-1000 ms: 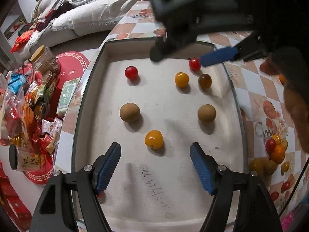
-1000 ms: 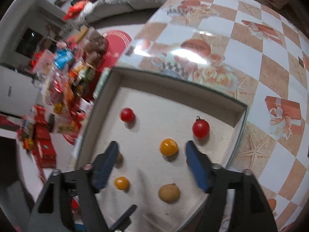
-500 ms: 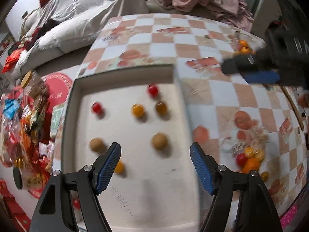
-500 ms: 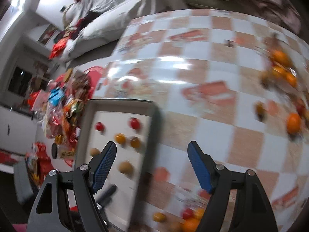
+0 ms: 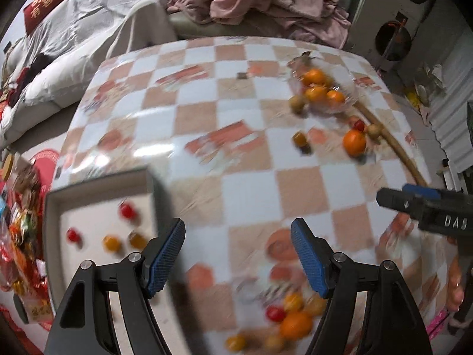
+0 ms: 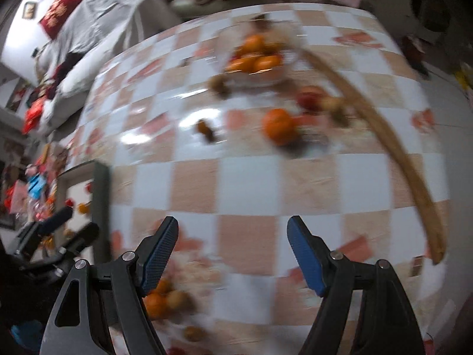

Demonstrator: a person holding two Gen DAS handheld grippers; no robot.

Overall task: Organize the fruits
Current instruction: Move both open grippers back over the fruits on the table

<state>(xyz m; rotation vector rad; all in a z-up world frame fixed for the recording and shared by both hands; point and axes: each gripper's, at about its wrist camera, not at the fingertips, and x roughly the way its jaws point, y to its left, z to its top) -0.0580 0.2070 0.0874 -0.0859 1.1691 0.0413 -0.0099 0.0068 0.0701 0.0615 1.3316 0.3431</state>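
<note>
The table (image 5: 245, 189), covered in a checked cloth, filled both views; both pictures were blurred. A tray (image 5: 53, 224) sat at its left edge, with pale walls and floor. A long curved stick (image 6: 393, 159) lay across the right side of the table.

The left gripper (image 5: 238, 254) stood wide, nothing between its blue pads (image 5: 165, 254), over bare cloth just right of the tray wall. The right gripper (image 6: 232, 254) likewise stood wide and empty over the cloth, well apart from any fruit.

Fruit lay in three places. A clear bowl (image 5: 346, 103) at the far right held oranges (image 5: 316, 93). A loose orange (image 5: 354, 142) rested near the stick, a dark small fruit (image 5: 299, 138) to its left. A near cluster (image 5: 291, 322) of an orange and smaller fruit lay below the left gripper. In the tray sat four small fruit: two red (image 5: 127, 210), one yellow (image 5: 111, 242), one brownish (image 5: 136, 239); their kinds could not be told.
</note>
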